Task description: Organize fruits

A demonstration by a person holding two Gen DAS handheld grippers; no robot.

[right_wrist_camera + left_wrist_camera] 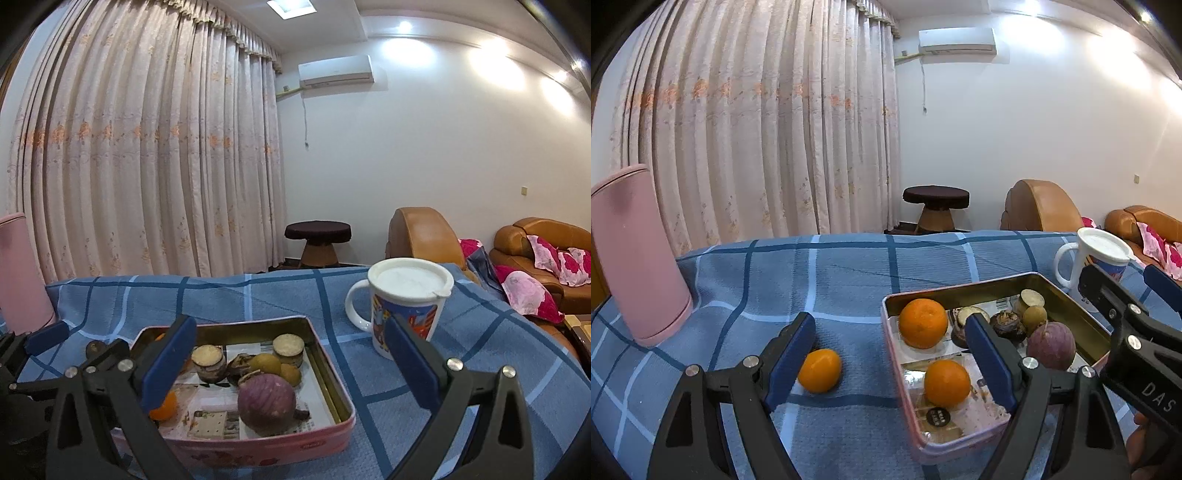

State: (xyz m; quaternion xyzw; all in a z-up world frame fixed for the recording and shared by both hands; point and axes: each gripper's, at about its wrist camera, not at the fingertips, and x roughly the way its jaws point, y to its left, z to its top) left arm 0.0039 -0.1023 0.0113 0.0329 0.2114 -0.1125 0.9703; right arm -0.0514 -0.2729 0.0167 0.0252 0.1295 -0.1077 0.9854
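Both tongs, left (890, 354) and right (291, 354), stand spread and empty above the blue-checked worktop (831, 266), where the pink tin (960, 439) already holds most fruit, while one orange (819, 370) outside it seems the only piece left.

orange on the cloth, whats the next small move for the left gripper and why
Probably shift the open left gripper toward the loose orange until it sits between the fingers, then close. It lies alone on the blue cloth, while two oranges already sit in the tin.
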